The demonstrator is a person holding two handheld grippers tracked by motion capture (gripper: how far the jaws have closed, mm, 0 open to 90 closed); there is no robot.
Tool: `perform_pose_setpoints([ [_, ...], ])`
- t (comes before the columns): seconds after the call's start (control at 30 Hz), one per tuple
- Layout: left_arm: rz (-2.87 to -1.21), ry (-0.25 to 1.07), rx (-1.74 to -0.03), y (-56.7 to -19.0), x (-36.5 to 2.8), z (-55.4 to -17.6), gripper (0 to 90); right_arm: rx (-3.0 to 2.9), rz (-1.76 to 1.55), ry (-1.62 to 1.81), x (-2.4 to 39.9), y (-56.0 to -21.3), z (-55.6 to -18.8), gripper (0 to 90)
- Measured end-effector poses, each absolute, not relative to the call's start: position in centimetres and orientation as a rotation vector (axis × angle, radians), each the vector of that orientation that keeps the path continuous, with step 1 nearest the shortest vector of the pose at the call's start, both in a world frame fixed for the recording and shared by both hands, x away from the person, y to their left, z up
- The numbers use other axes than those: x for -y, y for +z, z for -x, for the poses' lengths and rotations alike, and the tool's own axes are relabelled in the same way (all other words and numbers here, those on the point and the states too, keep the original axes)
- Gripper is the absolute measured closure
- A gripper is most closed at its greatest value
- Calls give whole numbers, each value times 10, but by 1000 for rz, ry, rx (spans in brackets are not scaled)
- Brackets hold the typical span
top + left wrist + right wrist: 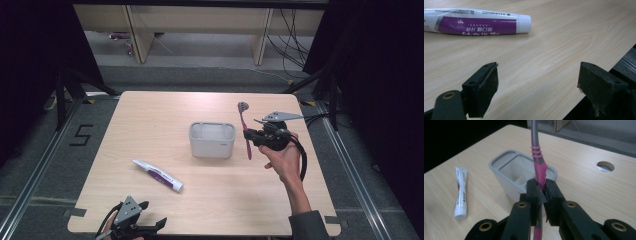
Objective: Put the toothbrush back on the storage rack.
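Left gripper (150,226) wide, empty, at bench (150,115) near edge. Toothpaste tube (159,176) flat, left of grey holder (212,140). Right gripper (248,134) clamps toothbrush (245,129) mid-handle, beside holder: light, stiff, likely slippery; grip thick pink section.

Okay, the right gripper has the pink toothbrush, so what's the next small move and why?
Probably carry the pink and grey toothbrush sideways until it hangs over the grey plastic holder, then lower it. The right gripper is clamped on its handle, the brush is off the wooden table, and the holder's open compartments sit just beside it.
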State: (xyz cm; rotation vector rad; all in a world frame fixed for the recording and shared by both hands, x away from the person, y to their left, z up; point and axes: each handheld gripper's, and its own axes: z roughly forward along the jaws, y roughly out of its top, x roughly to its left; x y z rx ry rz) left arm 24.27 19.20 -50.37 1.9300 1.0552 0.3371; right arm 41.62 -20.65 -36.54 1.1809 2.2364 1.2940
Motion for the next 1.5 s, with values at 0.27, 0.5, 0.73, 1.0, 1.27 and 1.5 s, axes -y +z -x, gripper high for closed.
perform_pose_setpoints([
  [0.27, -1940, 335, -1050, -504, -192, -243, 161, -2199, -1147, 1366, 202, -361, -423, 828],
  [0.5, -1919, 332, -1050, -504, -192, -243, 161, -2166, -1187, 1423, 192, -355, -430, 828],
  [0.73, -1933, 331, -1047, -504, -192, -243, 161, -2139, -1151, 1444, 179, -354, -441, 828],
  [1.0, -1922, 329, -1050, -504, -192, -243, 161, -2113, -1203, 1467, 168, -352, -453, 828],
  [1.27, -1925, 327, -1045, -504, -192, -243, 161, -2094, -1236, 1469, 165, -358, -468, 828],
  [1.5, -1924, 327, -1049, -504, -192, -243, 161, -2082, -1245, 1442, 163, -364, -479, 828],
])
